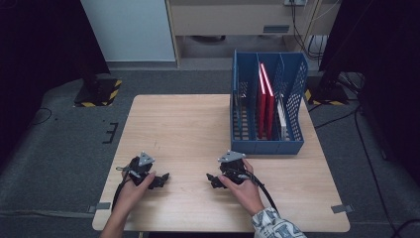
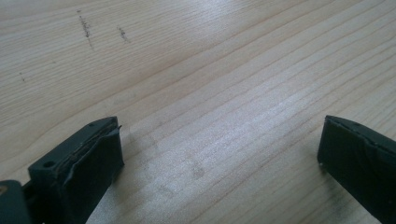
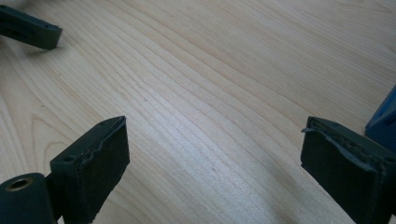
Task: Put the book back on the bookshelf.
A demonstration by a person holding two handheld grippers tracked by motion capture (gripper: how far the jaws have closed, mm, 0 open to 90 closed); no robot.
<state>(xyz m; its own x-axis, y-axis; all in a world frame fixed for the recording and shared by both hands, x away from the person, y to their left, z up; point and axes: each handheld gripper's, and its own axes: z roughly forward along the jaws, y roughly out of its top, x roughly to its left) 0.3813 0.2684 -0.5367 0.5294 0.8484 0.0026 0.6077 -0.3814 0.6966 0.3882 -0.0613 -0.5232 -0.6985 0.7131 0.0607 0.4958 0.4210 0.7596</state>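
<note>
Both the left gripper [image 1: 163,178] and right gripper [image 1: 212,179] are being held released (nothing grasped) over the table [image 1: 188,124]; the nearby blue file rack [image 1: 267,144] is being risked by a careless swing.

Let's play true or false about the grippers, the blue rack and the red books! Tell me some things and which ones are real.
1. Both grippers, the left gripper and the right gripper, are open and hold nothing. True.
2. The red books lie flat on the table. False: they stand upright inside the blue rack.
3. The blue rack sits at the table's far right. True.
4. The right gripper is touching the rack. False: it rests apart from it, near the table's front.
</note>
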